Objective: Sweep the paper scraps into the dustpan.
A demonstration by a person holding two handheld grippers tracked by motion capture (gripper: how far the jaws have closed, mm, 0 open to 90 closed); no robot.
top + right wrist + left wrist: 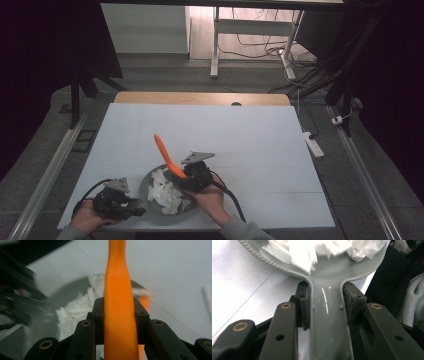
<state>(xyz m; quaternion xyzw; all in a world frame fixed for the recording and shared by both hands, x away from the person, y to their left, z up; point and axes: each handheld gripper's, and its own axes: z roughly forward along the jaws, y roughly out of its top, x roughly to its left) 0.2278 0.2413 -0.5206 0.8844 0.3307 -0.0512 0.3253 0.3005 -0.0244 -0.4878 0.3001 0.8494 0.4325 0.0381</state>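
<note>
At the lower left of the high view, the left claw (134,209) pinches the flat handle (327,315) of a grey pan (146,186) that sits on the white tabletop (250,140), its bowl heaped with crumpled white paper (164,192). Right of the pan, at lower centre, the right claw (186,175) is clamped on an orange spatula (167,156). The spatula's handle slants toward the upper left, above the paper.
</note>
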